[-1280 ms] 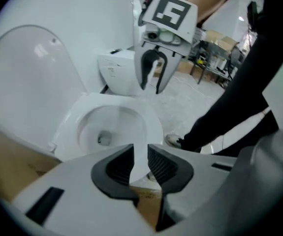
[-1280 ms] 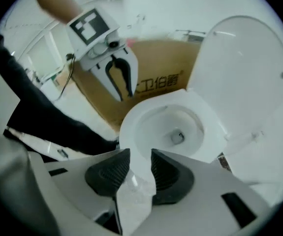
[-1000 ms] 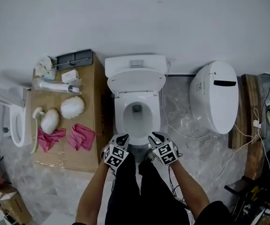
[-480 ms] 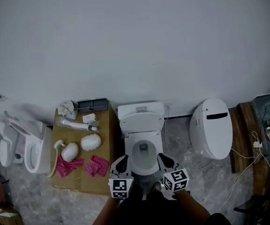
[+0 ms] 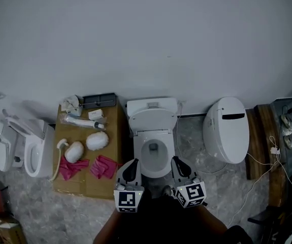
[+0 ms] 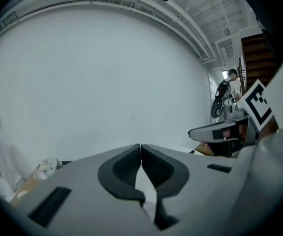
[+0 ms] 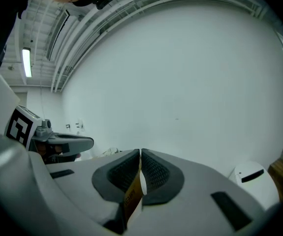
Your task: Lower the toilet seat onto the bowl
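Observation:
The white toilet (image 5: 152, 136) stands against the wall, its lid (image 5: 152, 120) raised against the tank and the bowl (image 5: 153, 156) open. From here I cannot tell the seat from the rim. My left gripper (image 5: 131, 168) and right gripper (image 5: 178, 164) hang side by side over the bowl's near edge, touching nothing. The left gripper (image 6: 141, 154) is shut, pads together, facing the bare wall. The right gripper (image 7: 140, 161) has just been closing and is shut too. Only a thin yellowish strip (image 7: 133, 193) shows low in its slit.
A cardboard sheet (image 5: 114, 136) left of the toilet carries two pink cloths (image 5: 104, 166), two white rounded items (image 5: 97, 140), a bottle (image 5: 82, 121) and a black tray (image 5: 99, 100). A closed white toilet (image 5: 226, 129) stands right, more toilets (image 5: 34, 146) left, a wooden bench (image 5: 267, 151) and cables far right.
Both grippers have risen from the bowl's front rim and tipped up towards level. The head view has pulled back and takes in more wall.

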The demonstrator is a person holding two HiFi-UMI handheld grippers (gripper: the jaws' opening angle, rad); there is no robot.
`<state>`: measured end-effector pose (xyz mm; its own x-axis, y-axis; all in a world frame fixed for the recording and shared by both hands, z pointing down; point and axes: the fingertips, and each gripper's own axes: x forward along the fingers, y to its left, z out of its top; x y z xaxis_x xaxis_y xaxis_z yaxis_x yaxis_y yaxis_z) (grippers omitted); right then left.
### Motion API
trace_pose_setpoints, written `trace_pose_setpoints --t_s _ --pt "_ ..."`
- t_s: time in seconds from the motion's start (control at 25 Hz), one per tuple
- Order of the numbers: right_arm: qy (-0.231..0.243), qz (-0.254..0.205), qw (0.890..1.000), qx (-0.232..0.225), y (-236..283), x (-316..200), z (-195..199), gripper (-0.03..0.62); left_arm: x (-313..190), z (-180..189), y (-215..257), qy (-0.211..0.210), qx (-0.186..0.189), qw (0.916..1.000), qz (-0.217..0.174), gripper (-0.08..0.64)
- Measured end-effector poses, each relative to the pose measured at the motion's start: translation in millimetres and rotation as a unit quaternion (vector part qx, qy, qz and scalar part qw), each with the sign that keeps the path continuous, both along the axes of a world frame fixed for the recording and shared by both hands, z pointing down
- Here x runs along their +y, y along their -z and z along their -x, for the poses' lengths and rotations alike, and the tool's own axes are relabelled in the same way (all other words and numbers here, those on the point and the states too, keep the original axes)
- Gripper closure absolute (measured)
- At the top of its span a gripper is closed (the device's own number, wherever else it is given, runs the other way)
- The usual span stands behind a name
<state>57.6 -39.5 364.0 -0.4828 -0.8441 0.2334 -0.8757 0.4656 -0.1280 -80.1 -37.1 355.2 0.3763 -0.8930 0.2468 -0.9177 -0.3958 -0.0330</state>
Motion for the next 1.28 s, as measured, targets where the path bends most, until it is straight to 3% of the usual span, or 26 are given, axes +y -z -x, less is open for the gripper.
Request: trace_pose_setpoints --t_s 0.48,0.64,1.28 --pt "0.013 -0.003 1.0 0.011 -2.3 2.2 5.4 0.558 4.7 1.2 -1.4 0.029 0.013 0.9995 0.003 0.548" --pt "0.016 0.0 1.0 0.013 -2.7 4.6 6.6 0.558 2.7 -3.5 7.7 0.021 0.016 0.9995 -0.017 0.548" --pt "0.022 -0.001 1.0 0.021 -8.0 13.5 8.7 0.558 14.1 -0.5 1.7 0.03 0.035 0.9987 -0.022 0.548"
